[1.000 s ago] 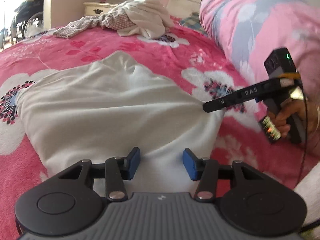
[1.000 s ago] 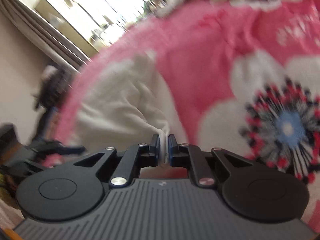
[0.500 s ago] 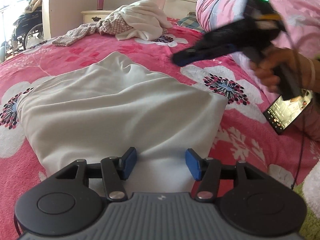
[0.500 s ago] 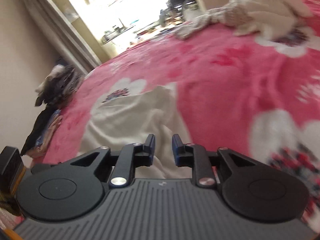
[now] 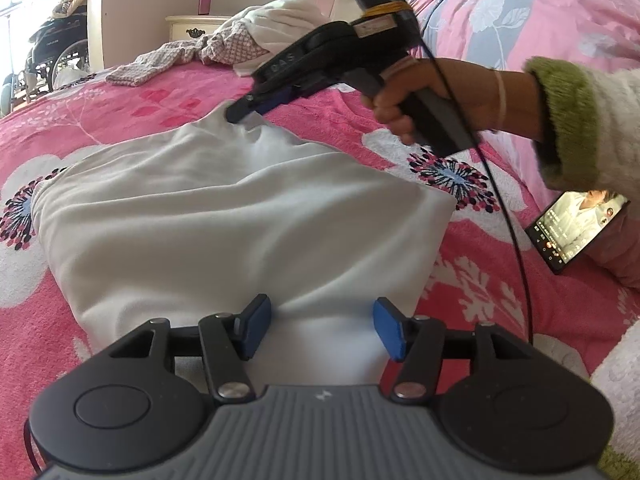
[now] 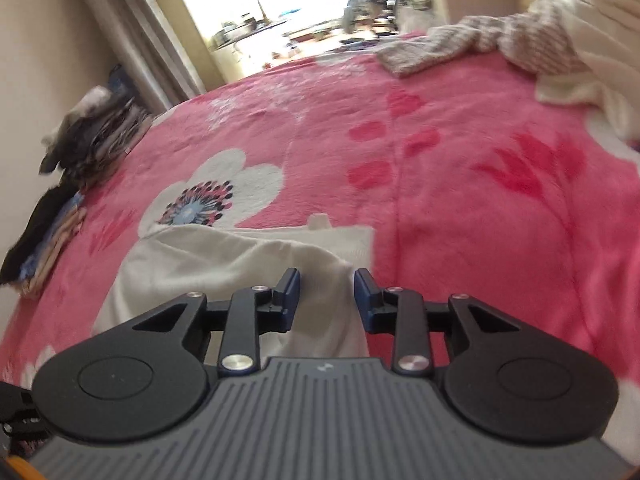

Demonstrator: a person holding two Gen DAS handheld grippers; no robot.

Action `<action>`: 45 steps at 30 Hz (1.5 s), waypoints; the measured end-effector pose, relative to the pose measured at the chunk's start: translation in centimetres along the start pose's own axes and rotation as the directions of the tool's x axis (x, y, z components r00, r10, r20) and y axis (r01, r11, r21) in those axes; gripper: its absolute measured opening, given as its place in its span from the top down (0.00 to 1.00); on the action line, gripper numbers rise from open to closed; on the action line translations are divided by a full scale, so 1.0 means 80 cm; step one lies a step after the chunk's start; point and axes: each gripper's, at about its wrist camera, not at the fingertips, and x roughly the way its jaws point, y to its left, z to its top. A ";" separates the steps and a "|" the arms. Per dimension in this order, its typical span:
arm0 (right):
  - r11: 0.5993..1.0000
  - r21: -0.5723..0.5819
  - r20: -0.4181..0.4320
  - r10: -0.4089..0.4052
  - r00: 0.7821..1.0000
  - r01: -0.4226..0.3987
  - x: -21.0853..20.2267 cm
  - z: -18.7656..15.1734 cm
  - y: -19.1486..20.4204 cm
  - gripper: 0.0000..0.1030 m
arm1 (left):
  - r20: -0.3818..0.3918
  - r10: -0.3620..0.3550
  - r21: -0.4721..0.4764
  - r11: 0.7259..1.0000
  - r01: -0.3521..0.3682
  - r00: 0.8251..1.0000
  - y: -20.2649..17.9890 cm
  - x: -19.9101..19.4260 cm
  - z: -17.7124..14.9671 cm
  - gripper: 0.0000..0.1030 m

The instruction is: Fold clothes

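a white garment (image 5: 224, 216), folded into a rough rectangle, lies flat on the bed's pink flowered blanket (image 5: 100, 120). the left gripper (image 5: 320, 330) hangs just over the garment's near edge, its blue pads spread wide with nothing pinched between them; its jaws have just been opening. the right gripper (image 6: 326, 300), held in a hand (image 5: 420, 96) that comes out of a fuzzy green-cuffed sleeve (image 5: 568, 128), points down at the garment's far corner, and from the left wrist view its tip sits right at the cloth there, though whether it touches is hard to tell. in its own view the right gripper's pads stand a little apart, released, with the white fabric showing below the gap and not clamped; its jaws have just been opening too. a heap of other clothes (image 5: 256, 36), one checked and one cream, lies well apart at the far side of the bed. a lit phone (image 5: 576, 232) rests on the blanket to the right of the garment, near the sleeve. a pink and grey floral quilt (image 5: 540, 16) is bundled up behind the hand.
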 end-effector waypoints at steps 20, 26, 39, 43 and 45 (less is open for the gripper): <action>0.806 0.553 0.054 0.221 0.974 -0.214 -0.039 -0.028 -0.082 0.57 | -0.004 0.000 -0.001 1.000 0.000 1.000 0.000 0.001 0.002 0.43; 0.808 0.563 -0.039 0.237 0.971 -0.174 -0.030 -0.037 -0.069 0.53 | -0.010 0.005 0.001 1.000 -0.005 1.000 -0.002 0.002 0.003 0.43; 0.804 0.556 -0.036 0.277 0.960 -0.211 -0.008 -0.020 -0.072 0.51 | -0.010 0.013 0.007 1.000 -0.013 1.000 -0.005 0.004 0.004 0.42; 0.856 0.478 -0.057 0.255 0.965 -0.198 0.006 -0.007 -0.061 0.71 | -0.006 0.014 0.006 1.000 -0.014 1.000 -0.005 0.004 0.003 0.41; 0.880 0.435 -0.047 0.233 0.971 -0.190 0.005 -0.005 -0.057 0.91 | -0.004 0.012 0.005 1.000 -0.012 1.000 -0.005 0.004 0.003 0.41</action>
